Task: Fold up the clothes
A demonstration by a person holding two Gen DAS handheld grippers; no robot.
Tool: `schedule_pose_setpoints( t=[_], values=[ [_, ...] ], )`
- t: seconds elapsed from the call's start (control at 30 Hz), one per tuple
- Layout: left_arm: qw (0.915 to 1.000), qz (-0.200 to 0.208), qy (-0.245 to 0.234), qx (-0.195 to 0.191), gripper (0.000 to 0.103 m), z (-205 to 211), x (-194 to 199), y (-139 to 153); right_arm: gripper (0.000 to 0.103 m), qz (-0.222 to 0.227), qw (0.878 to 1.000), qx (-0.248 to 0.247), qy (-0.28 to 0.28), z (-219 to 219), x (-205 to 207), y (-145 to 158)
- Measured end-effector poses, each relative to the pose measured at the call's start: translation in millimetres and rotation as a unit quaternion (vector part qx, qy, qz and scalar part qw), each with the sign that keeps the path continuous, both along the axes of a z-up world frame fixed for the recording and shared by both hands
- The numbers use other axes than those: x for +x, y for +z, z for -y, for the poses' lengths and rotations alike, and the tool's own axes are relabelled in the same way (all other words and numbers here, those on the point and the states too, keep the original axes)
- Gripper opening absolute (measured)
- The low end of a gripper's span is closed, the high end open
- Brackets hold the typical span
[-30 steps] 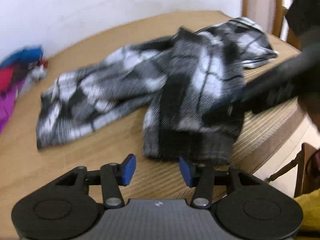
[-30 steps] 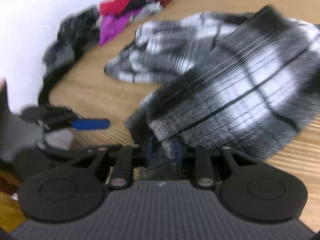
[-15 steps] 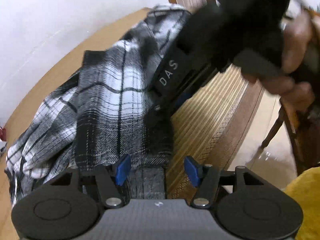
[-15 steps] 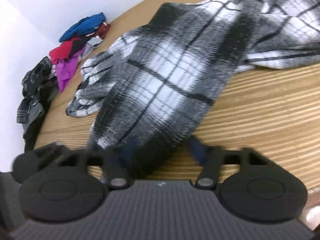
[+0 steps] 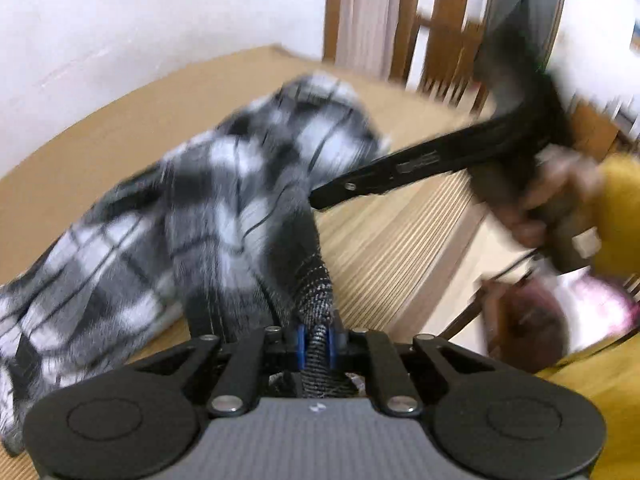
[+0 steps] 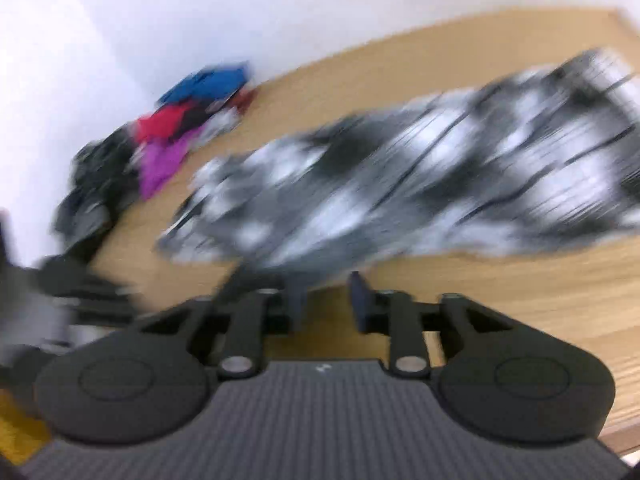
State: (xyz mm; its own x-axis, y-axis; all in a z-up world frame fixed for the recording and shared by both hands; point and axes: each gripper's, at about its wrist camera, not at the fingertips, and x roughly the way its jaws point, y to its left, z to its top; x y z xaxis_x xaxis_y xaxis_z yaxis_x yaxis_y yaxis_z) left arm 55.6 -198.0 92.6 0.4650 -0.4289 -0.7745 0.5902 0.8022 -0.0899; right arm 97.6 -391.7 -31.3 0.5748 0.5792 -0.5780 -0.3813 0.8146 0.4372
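A black, grey and white plaid garment [image 5: 224, 216] lies crumpled on the wooden table [image 5: 400, 248]. My left gripper [image 5: 315, 346] is shut on a dark ribbed edge of it, which rises taut from the pile into the blue pads. In the right wrist view the same plaid garment [image 6: 420, 184] is spread across the table, blurred by motion. My right gripper [image 6: 329, 304] hovers just in front of its near edge; its jaws are opening and only bare wood shows between them. A hand in a yellow sleeve [image 5: 616, 216] holds that gripper's black body [image 5: 420, 160] over the table's right edge.
A heap of other clothes, blue [image 6: 208, 80], red [image 6: 160, 126], magenta [image 6: 162, 164] and dark [image 6: 96, 184], sits at the table's far left by the white wall. Wooden chair backs [image 5: 444, 28] stand beyond the table's far right corner. The table edge [image 5: 452, 264] runs close on the right.
The left gripper, open around the garment's edge half a second ago, has shut on it and lifted it. The right gripper has let go of the cloth and drawn back.
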Motion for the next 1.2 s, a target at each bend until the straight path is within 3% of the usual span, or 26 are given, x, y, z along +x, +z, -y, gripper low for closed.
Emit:
schedule_pose_setpoints(
  t=[0.1, 0.2, 0.3, 0.37, 0.47, 0.53, 0.6, 0.7, 0.8, 0.93, 1.0, 1.03, 1.07, 1.2],
  values=[
    [0.9993, 0.014, -0.018, -0.03, 0.012, 9, 15, 48, 0.044, 0.023, 0.996, 0.026, -0.079, 44, 25, 7],
    [0.9983, 0.013, -0.005, -0.056, 0.013, 8, 42, 85, 0.044, 0.03, 0.994, 0.02, -0.107, 62, 48, -2],
    [0.9951, -0.004, 0.049, -0.086, 0.013, -8, 79, 103, 0.044, 0.026, 0.995, 0.025, -0.098, 64, 68, -19],
    [0.991, -0.003, 0.105, -0.083, 0.014, -24, 107, 102, 0.044, 0.03, 0.995, 0.03, -0.087, 57, 82, -26],
    [0.9799, -0.015, 0.19, -0.058, 0.015, -56, 157, 80, 0.044, 0.026, 0.997, 0.037, -0.067, 51, 111, -32],
    [0.967, -0.034, 0.251, -0.028, 0.016, -86, 194, 50, 0.044, 0.022, 0.998, 0.038, -0.046, 46, 131, -35],
    [0.9498, -0.062, 0.306, 0.007, 0.018, -120, 226, 10, 0.044, 0.026, 0.999, 0.025, -0.023, 39, 149, -36],
    [0.9145, -0.125, 0.381, 0.053, 0.021, -171, 264, -59, 0.044, 0.031, 0.999, -0.007, 0.006, 30, 173, -40],
    [0.892, -0.171, 0.416, 0.047, 0.025, -191, 277, -110, 0.043, 0.036, 0.997, -0.045, 0.045, 22, 185, -38],
    [0.8982, -0.169, 0.4, 0.067, 0.033, -179, 280, -131, 0.044, 0.055, 0.993, -0.055, 0.094, 17, 194, -19],
    [0.9021, -0.161, 0.388, 0.099, 0.055, -174, 281, -129, 0.046, 0.068, 0.989, -0.046, 0.122, 12, 198, -11],
    [0.9017, -0.153, 0.388, 0.115, 0.059, -173, 282, -126, 0.054, 0.074, 0.987, -0.042, 0.137, 7, 203, -9],
    [0.901, -0.145, 0.389, 0.127, 0.065, -172, 281, -121, 0.059, 0.074, 0.984, -0.058, 0.148, -2, 209, -13],
    [0.8924, -0.122, 0.416, 0.125, 0.066, -190, 268, -98, 0.057, 0.036, 0.977, -0.136, 0.162, -33, 233, -53]
  ],
)
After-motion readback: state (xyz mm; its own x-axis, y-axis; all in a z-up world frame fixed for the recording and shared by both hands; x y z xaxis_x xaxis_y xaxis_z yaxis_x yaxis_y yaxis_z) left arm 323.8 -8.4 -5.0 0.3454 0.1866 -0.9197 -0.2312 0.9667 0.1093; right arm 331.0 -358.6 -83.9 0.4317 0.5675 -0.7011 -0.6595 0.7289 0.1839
